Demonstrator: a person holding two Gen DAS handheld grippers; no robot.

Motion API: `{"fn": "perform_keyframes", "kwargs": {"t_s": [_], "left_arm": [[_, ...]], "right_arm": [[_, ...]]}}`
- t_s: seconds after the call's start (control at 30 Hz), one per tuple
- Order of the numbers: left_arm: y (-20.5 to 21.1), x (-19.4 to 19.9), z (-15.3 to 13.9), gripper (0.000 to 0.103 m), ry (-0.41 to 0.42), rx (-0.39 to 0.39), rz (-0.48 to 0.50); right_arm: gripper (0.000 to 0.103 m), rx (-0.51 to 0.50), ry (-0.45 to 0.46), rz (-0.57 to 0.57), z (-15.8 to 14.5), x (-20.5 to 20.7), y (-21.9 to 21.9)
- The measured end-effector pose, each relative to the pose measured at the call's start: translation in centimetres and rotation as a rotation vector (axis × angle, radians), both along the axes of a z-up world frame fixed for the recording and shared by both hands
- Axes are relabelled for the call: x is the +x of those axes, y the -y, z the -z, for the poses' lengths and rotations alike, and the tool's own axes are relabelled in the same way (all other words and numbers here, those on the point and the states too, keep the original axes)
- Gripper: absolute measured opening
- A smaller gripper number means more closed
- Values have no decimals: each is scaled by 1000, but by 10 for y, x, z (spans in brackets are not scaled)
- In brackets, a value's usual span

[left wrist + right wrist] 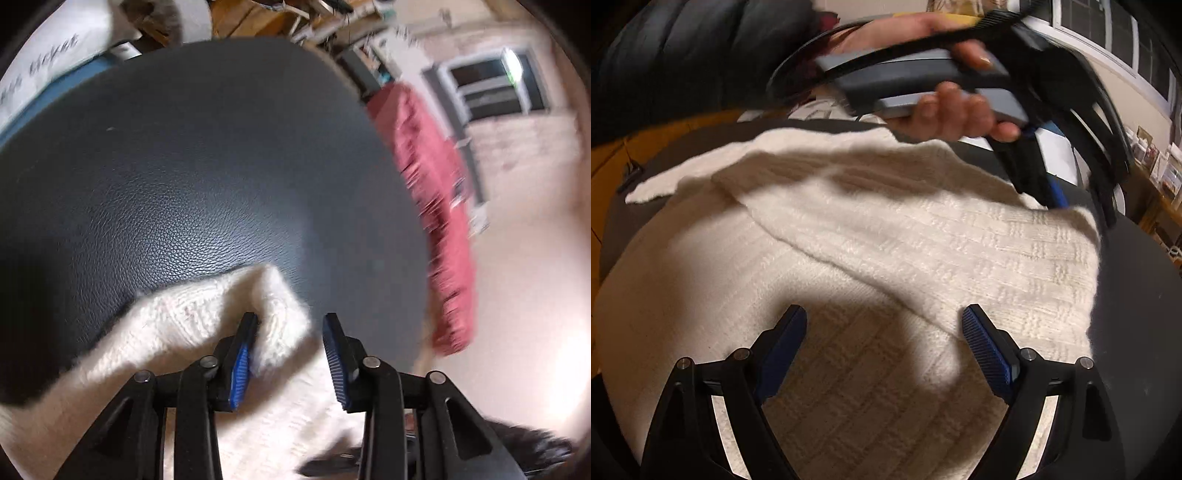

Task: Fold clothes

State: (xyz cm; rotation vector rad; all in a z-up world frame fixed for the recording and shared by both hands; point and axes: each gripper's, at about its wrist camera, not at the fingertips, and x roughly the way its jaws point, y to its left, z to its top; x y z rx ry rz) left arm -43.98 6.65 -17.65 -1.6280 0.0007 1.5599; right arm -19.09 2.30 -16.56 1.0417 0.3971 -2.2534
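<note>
**Onlooker 1:** Currently, the cream knit sweater (871,258) lies spread on the dark round table (192,155), with one flap laid diagonally over the body. That doubled layer suggests a fold is partly formed; whether more folds remain, I cannot settle.

**Onlooker 2:** State of the left gripper (291,325)?

**Onlooker 1:** Jaws moderately apart. A bunched corner of knit sits beside the left finger, between the pads, but nothing is pinched. From the right wrist view, the person's hand (953,110) carries that tool at the sweater's far corner, presumably to manage that edge.

**Onlooker 2:** And the right gripper (884,319)?

**Onlooker 1:** Jaws wide, hovering above the sweater's near portion, holding nothing. It casts a shadow on the cloth.

**Onlooker 2:** Clearances?

**Onlooker 1:** Bare tabletop lies beyond the corner in the left wrist view. A red cloth (432,206) hangs near the table's right rim. The sweater's left strip reaches close to the table edge.
</note>
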Motion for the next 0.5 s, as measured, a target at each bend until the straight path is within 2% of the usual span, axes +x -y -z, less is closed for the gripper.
{"fn": "perform_keyframes", "kwargs": {"t_s": [0.03, 0.1, 0.13, 0.23, 0.3, 0.37, 0.43, 0.5], "left_arm": [[-2, 6, -4, 14, -57, 5, 21], [1, 18, -19, 12, -153, 98, 34], [8, 23, -26, 11, -183, 174, 19], [35, 31, -37, 11, -223, 367, -50], [47, 32, -35, 11, -241, 431, -79], [47, 25, -25, 10, -257, 415, -106], [38, 18, -8, 11, -296, 321, -123], [23, 13, 10, 12, -277, 242, -124]], "right_arm": [[90, 14, -6, 1, 0, 1, 2], [90, 38, -59, 26, -5, 5, 2], [90, 49, -100, 45, -10, 7, 1], [91, 51, -71, 61, -6, 1, 1], [91, 50, -44, 70, -3, -4, 0], [96, 50, -17, 78, 0, -8, 0], [98, 49, 11, 87, 3, -12, 0], [99, 49, 38, 96, 6, -17, -1]]}}
